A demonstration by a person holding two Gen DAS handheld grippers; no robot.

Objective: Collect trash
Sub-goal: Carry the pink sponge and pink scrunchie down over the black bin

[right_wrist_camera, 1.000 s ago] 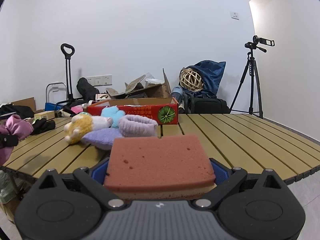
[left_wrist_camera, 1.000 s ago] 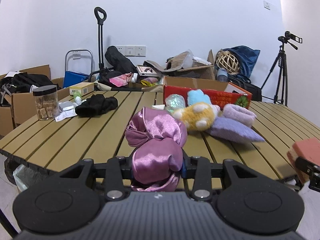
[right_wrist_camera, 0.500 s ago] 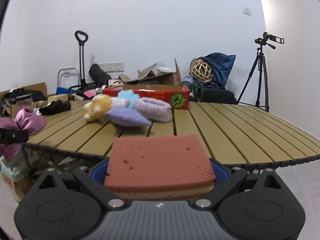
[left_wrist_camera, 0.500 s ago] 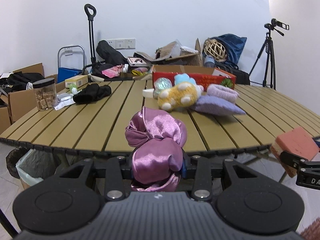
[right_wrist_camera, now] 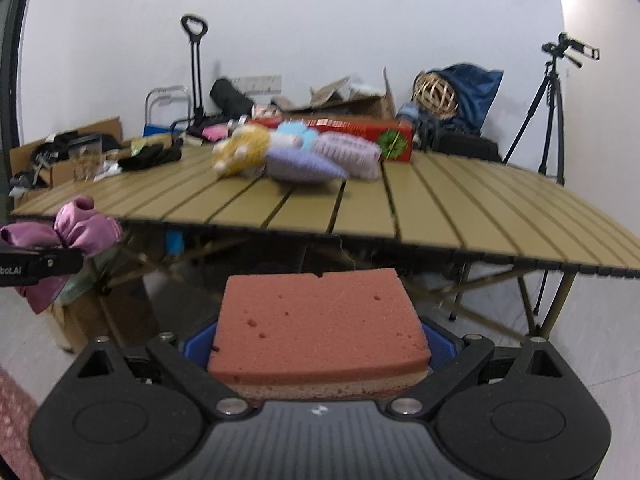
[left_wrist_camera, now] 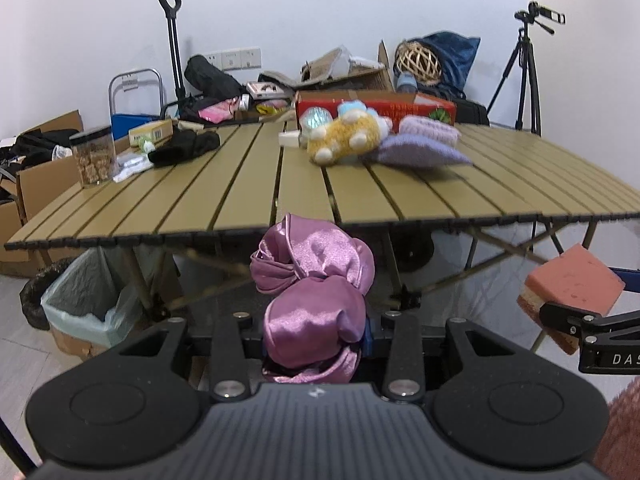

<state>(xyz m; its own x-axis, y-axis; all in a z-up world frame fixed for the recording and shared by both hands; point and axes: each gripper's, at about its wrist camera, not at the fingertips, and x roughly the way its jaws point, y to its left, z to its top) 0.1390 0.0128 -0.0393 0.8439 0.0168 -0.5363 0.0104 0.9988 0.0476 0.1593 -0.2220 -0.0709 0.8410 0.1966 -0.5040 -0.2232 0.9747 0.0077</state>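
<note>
Two loads clear of the desk, bin below to the left

The bin [left_wrist_camera: 86, 300] stands under the desk [left_wrist_camera: 360, 196], left of both loads. The left gripper [left_wrist_camera: 314, 334] is clenched on a purple cloth [left_wrist_camera: 316, 280], most of it bunched loose above the jaws; a trailing fold could catch the desk's edge or drape over the bin's rim. The right gripper [right_wrist_camera: 320, 364] grasps a sponge [right_wrist_camera: 320, 328], held farther from the bin; released early, it would probably land on the floor.

Glossy purple satin cloth [left_wrist_camera: 316, 300], porous matt sponge [right_wrist_camera: 320, 320], slatted matt table [left_wrist_camera: 240, 184], fuzzy plush toy [left_wrist_camera: 344, 140]
</note>
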